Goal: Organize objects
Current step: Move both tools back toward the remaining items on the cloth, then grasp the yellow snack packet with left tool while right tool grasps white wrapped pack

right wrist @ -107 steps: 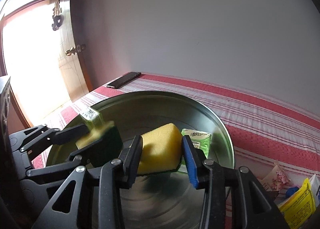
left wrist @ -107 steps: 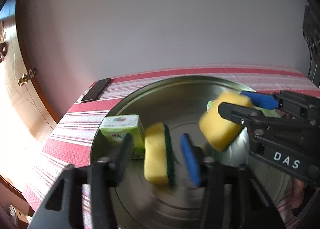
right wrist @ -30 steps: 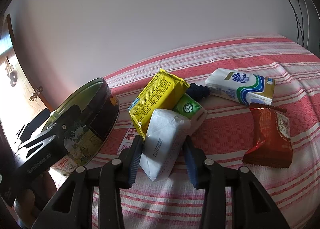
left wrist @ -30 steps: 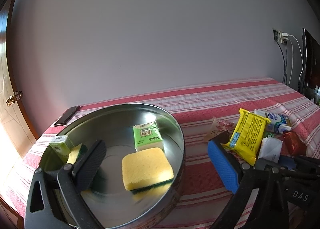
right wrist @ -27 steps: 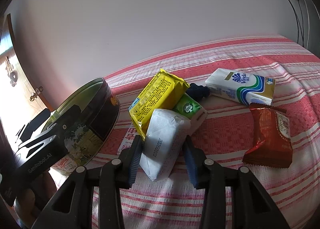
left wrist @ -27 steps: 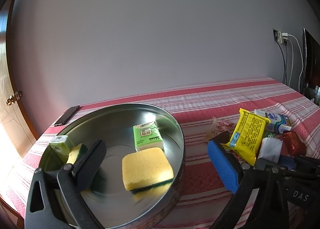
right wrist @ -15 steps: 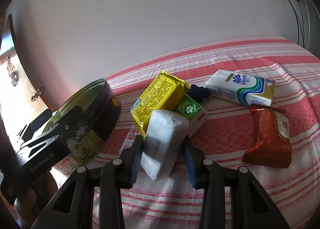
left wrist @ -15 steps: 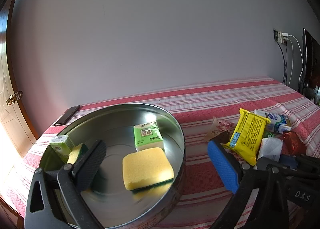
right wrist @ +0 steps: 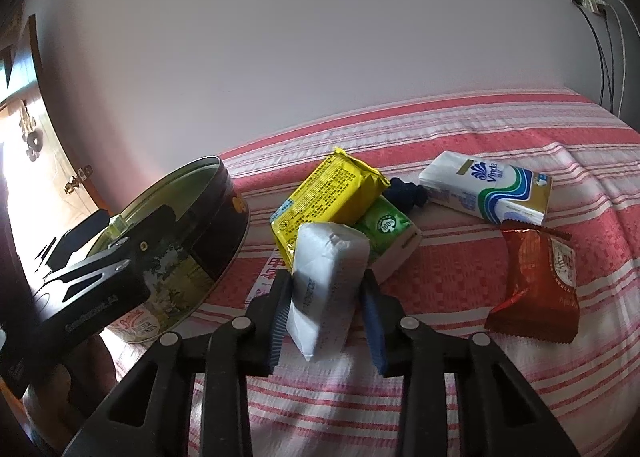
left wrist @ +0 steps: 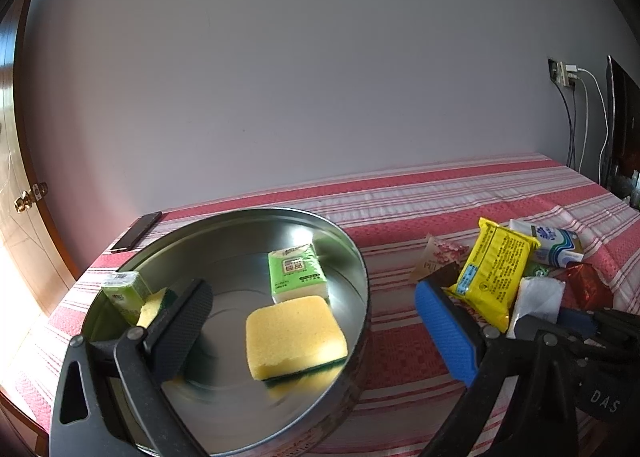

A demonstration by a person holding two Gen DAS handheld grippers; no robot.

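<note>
The right gripper (right wrist: 326,319) is closest. A white packet (right wrist: 326,281) sits between its two pads, and the jaws have just been closing in on it. The pads now look like they touch both long sides of the packet, low down near its closer end. The packet lies on the striped cloth (right wrist: 440,377), leaning on the pile behind it.

The white packet looks soft and puffy, like a pack of tissues. I think it is very light. Its plastic skin looks smooth, so it could slip. It will squash, not break. A good place to hold it is across the middle, on the two long sides. Held so near the end, it may droop or swing.

Just behind it are a yellow packet (right wrist: 328,191) and a green pack (right wrist: 386,233), both touching it. They may shift when the white one comes up. Further right are a red bag (right wrist: 538,281) and a blue-and-white tissue pack (right wrist: 486,187).

The left gripper (left wrist: 316,331) is spread wide and holds nothing. It hangs over the round tin (left wrist: 352,257). Inside the tin are a yellow sponge (left wrist: 294,335) and a green tissue pack (left wrist: 296,271).
</note>
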